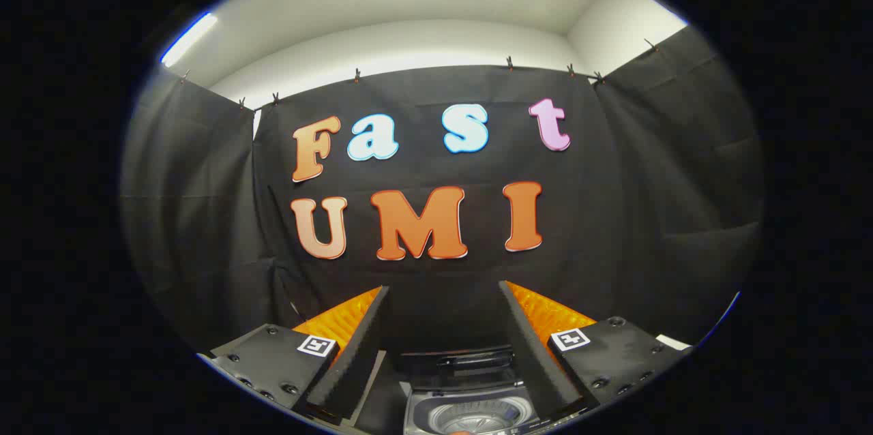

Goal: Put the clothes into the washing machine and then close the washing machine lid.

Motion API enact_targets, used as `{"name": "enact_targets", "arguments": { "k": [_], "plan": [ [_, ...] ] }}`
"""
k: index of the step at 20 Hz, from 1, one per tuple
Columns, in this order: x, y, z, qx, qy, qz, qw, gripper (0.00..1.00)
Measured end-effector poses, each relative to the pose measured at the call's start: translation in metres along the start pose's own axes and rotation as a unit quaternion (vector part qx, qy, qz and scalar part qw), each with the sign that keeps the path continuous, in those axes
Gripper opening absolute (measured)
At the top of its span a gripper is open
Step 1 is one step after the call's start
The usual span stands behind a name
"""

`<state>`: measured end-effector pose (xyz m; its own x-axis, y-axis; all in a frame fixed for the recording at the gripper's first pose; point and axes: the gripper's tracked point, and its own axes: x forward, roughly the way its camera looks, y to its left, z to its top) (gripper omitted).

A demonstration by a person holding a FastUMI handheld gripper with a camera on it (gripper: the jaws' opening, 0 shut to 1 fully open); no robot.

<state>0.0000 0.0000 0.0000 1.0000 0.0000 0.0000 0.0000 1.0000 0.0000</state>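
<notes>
The black cloth wall point(614, 217) of the booth rises straight ahead of the gripper point(443, 298) and takes up most of what lies beyond its fingers, with a pale ceiling point(409, 5) and lit strip lights above it. The cloth hangs from small clips along its top edge and folds round on both sides. Well below the gripper, between and under the two fingers, sits the washing machine point(470, 408): its lid point(467, 361) is up, standing at the far side of the opening, and the round ribbed drum point(467, 416) shows inside. A small orange-red patch sits at the near rim of the drum, too little of it showing to tell what it is. The gripper is wide apart, its fingers point(358, 346) spread with a broad gap between them, and nothing is held or touched by either one. Nothing stands between the fingers and the machine's open top.
</notes>
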Motion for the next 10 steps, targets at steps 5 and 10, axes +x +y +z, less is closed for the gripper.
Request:
{"name": "enact_targets", "arguments": {
  "k": [5,10],
  "plan": [
    [0.004,-0.003,-0.026,0.024,0.025,0.001,0.999,0.99],
    [0.001,-0.003,-0.020,0.014,0.018,-0.003,1.000,0.99]
  ]
}}
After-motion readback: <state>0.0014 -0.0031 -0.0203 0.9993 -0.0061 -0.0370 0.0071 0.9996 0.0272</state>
